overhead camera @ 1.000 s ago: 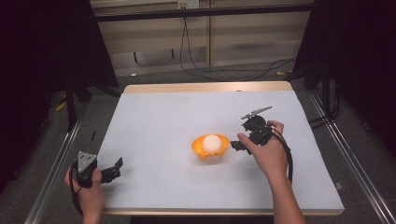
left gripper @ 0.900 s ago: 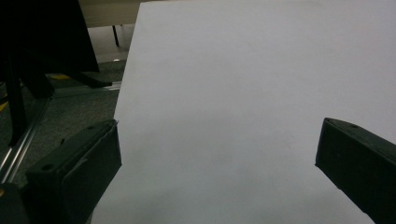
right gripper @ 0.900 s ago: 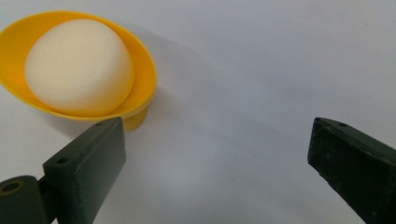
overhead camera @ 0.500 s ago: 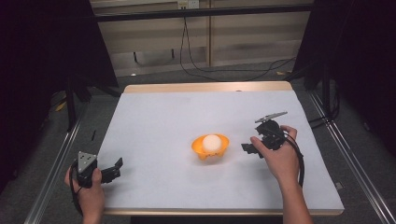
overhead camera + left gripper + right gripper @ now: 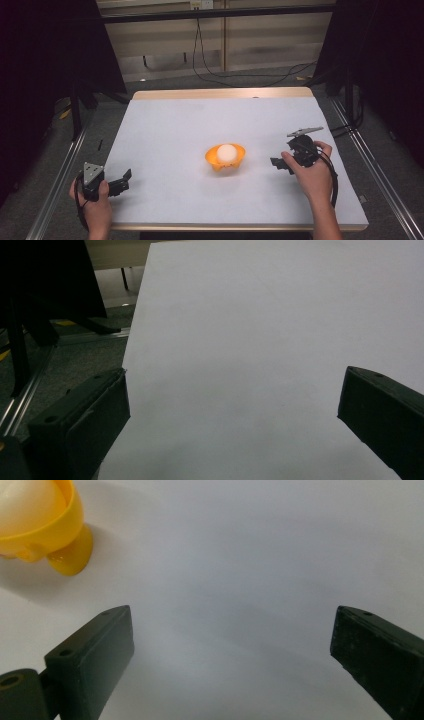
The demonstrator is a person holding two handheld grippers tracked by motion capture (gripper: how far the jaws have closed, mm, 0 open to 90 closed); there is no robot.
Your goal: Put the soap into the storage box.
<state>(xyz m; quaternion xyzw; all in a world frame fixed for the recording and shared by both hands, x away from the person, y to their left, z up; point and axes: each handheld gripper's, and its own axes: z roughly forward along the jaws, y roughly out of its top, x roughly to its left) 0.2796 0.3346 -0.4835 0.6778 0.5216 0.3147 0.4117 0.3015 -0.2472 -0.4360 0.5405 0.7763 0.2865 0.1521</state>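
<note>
Quick count first: you had one orange bowl on the table, with one white ball sitting in it, and two grippers, one in each hand. That was everything on the white tabletop.

The bowl was a glossy orange-yellow plastic thing, shallow, with a wavy rim and a small stubby foot under it that your right gripper view caught at its top left corner. The ball was pale, smooth and round, and it filled most of the bowl, poking up above the rim. The bowl sat a bit right of the table's middle and nearer your edge than the far one.

Your right gripper was just to the right of the bowl, apart from it, jaws pointing toward it. Those jaws were spread wide with nothing between them but bare table. Your left gripper was parked at the near left corner, well away from the bowl, and its jaws were spread wide too, also holding nothing, with one hanging past the table's left edge.
</note>
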